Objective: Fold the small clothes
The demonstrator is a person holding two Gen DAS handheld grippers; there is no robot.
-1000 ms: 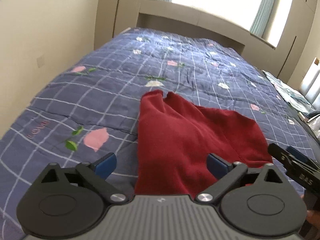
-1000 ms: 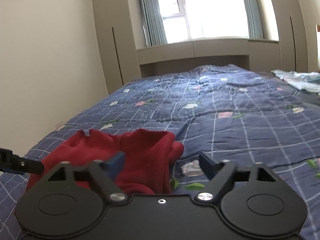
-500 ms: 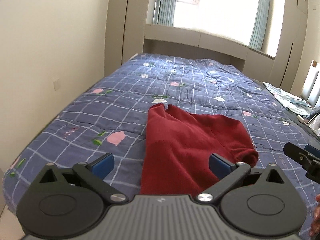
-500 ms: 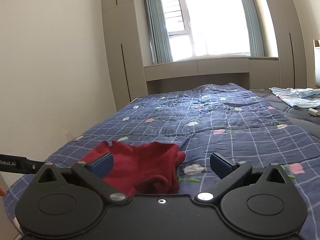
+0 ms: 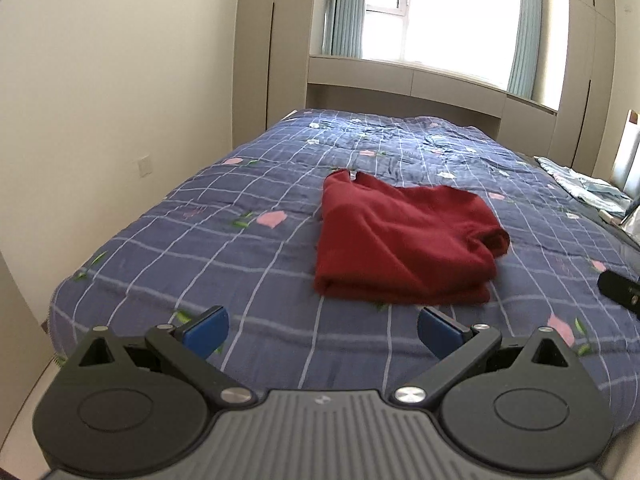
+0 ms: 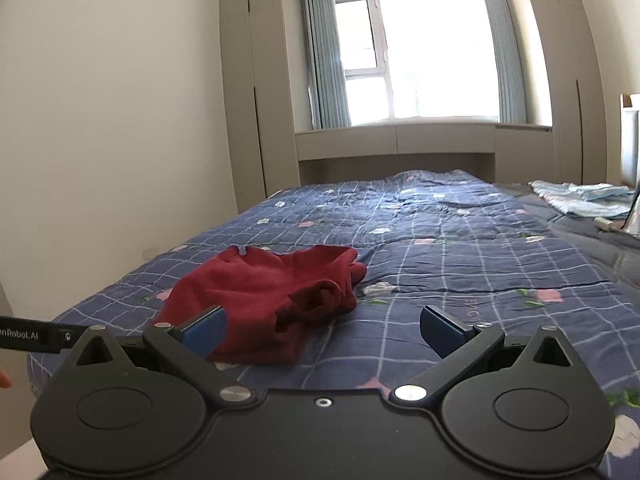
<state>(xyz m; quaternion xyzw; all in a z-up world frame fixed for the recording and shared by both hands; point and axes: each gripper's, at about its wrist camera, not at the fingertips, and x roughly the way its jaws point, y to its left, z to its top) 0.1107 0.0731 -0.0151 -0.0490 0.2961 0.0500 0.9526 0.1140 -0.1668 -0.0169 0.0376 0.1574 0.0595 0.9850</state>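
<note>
My left cam sits low near the foot of the bed (image 5: pixel 280 264), looking up it to the window (image 5: pixel 440 12), w/ the red top (image 5: pixel 400 248) just ahead. My right cam looks the same way, a bit lower. Both see the red top (image 6: pixel 264 296), bed (image 6: pixel 460 248) & window (image 6: pixel 420 60)

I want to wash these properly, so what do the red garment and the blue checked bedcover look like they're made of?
Red garment: likely a soft matte knit or fleece; its folds are thick and rounded, without sheen. Bedcover: seemingly quilted woven cotton or similar; it's puffy, with stitched creases and a printed grid and flowers.
</note>
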